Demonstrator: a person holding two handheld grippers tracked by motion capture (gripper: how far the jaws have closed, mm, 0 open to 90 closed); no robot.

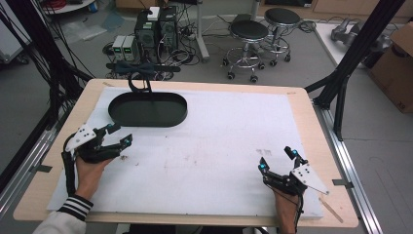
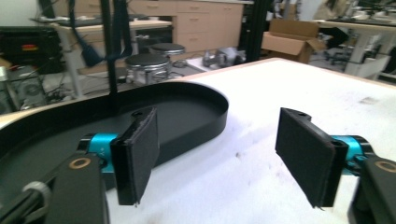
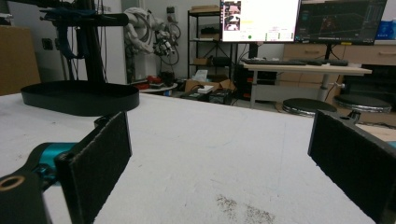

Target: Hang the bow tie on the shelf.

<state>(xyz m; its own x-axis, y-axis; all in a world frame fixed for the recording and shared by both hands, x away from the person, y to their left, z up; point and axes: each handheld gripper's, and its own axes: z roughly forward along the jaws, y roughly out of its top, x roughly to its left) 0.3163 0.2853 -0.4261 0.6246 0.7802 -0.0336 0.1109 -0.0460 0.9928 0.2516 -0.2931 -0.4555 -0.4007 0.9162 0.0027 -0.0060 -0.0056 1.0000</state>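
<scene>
While both grippers rest with jaws wide and holding nothing, no step looks started; the black tray [image 1: 147, 109] sits just past the left gripper [image 1: 118, 135], far from the right gripper [image 1: 277, 158].

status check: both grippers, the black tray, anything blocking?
Left gripper open, holding nothing, just short of the black tray. Right gripper open, holding nothing, near table's front right. Tray looks empty, at far left. White mat between them bare.

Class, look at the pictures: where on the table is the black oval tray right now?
In the high view the black oval tray sits at the far left of the white mat, just beyond the open left gripper.
</scene>
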